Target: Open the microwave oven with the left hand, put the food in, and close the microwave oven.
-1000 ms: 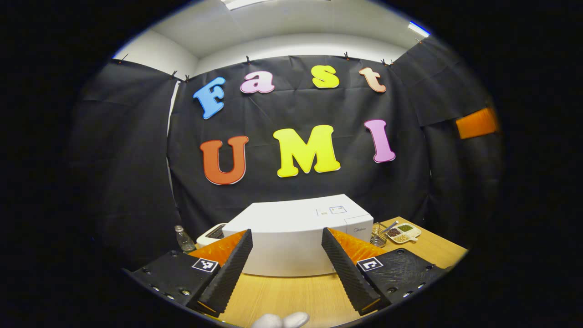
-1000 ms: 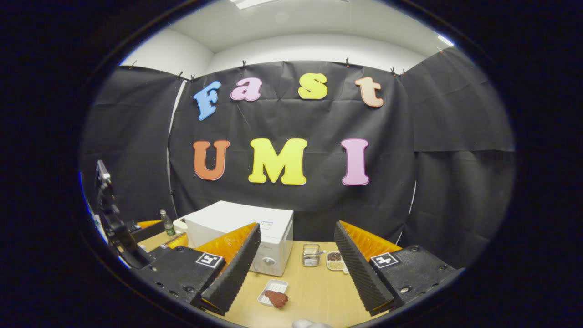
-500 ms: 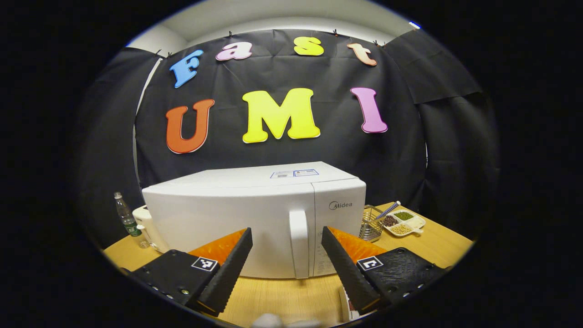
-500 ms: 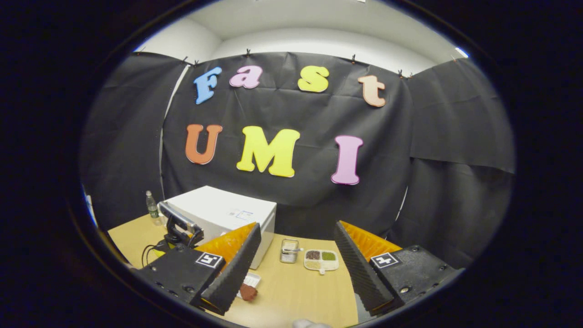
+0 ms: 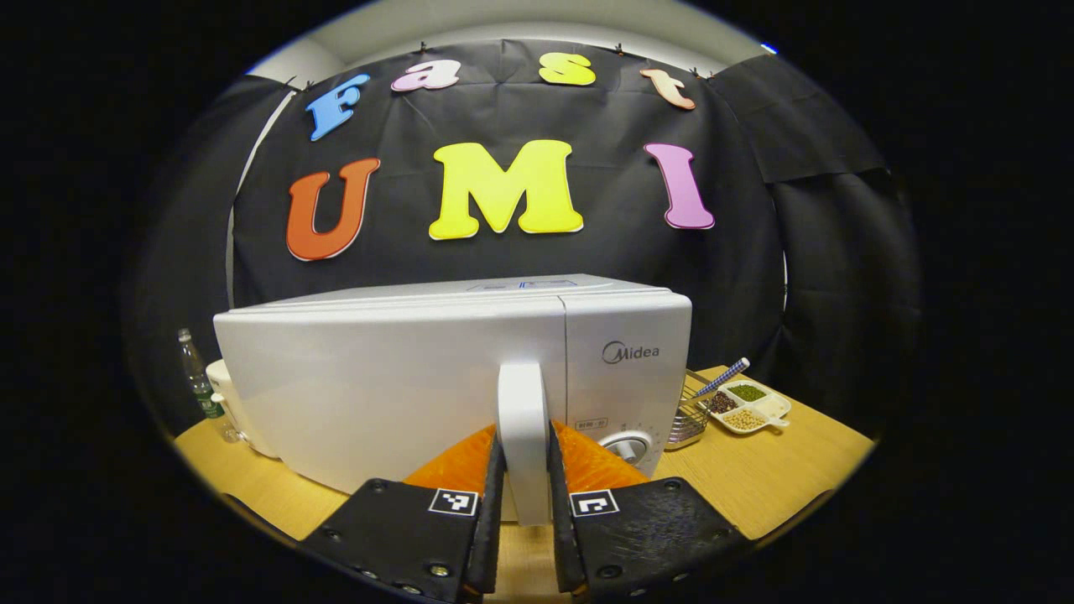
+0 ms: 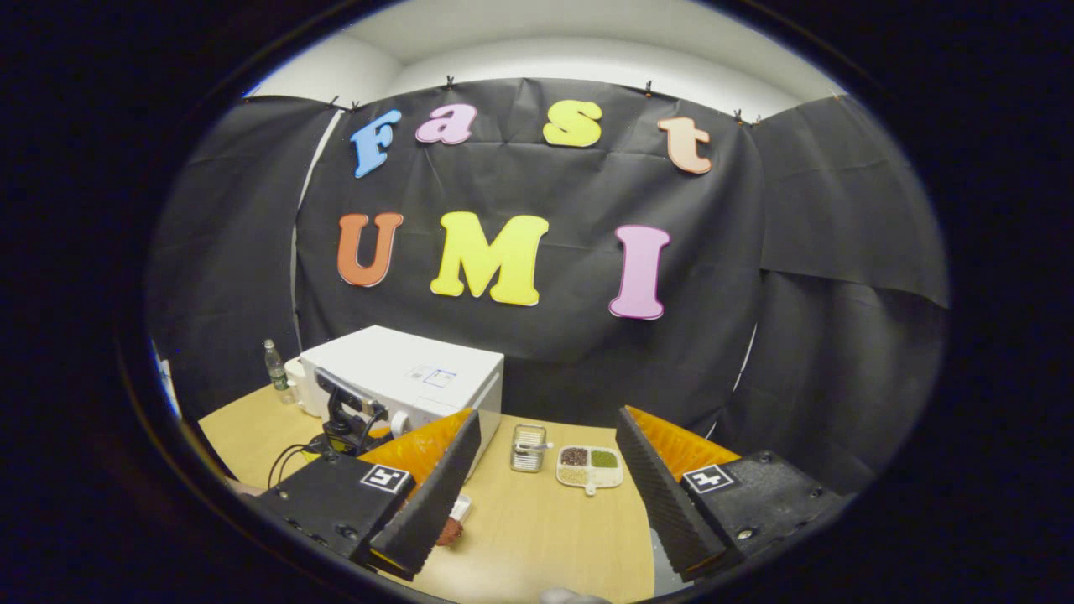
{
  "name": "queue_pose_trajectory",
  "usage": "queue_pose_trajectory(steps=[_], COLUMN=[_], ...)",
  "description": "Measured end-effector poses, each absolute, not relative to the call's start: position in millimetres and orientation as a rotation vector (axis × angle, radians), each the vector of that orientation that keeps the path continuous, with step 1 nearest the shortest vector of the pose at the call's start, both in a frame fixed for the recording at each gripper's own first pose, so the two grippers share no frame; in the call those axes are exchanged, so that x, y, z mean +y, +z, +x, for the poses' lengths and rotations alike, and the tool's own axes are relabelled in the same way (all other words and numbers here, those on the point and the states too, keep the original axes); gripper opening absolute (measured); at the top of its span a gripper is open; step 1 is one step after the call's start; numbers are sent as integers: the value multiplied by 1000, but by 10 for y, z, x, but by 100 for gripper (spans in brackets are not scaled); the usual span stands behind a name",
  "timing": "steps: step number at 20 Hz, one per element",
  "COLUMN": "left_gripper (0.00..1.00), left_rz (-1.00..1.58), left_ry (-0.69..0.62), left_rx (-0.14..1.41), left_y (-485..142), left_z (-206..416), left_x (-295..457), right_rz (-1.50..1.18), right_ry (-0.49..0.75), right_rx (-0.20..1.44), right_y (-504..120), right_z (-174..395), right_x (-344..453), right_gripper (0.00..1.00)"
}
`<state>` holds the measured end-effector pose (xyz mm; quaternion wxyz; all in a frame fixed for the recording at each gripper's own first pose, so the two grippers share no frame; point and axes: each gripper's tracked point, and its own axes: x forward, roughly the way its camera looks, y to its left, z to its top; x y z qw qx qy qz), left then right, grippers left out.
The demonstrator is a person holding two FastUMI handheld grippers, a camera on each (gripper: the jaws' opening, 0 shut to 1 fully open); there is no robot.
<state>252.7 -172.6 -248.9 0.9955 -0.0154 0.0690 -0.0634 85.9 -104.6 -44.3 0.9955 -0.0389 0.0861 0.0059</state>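
The white microwave [image 5: 386,377] stands close in front in the left gripper view, door closed. My left gripper [image 5: 522,446] is shut on its vertical white door handle [image 5: 522,403], one finger on each side. In the right gripper view the microwave [image 6: 411,373] sits at the left, with the other gripper [image 6: 348,411] against its front. My right gripper [image 6: 547,419] hangs open above the table with nothing between its fingers. The food, a reddish-brown piece [image 6: 450,531] on a small white tray [image 6: 460,506], lies on the table, partly hidden behind a finger.
A wire basket [image 6: 529,447] and a divided dish of beans [image 6: 590,466] stand right of the microwave on the wooden table [image 6: 545,537]. A bottle [image 5: 199,386] and a small white appliance [image 5: 225,394] are left of it. Black cloth walls the booth.
My left gripper moved in to the microwave and shut on the door handle; it was open before. The right gripper shifted slightly and stayed open.
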Motion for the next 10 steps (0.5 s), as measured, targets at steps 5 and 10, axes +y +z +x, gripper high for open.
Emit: queue_pose_trajectory(steps=[5,10], left_gripper=[11,10], left_rz=[-29,-29], left_ry=[-124,-137], left_rx=[136,156], left_y=[-2498,-2494], left_z=[2555,2526], left_x=[-1717,-1709], right_rz=[-73,-81], right_ry=[31,46], right_rx=[174,179], right_y=[-478,-501], right_z=[879,845], right_x=[-983,-897], right_gripper=[100,96])
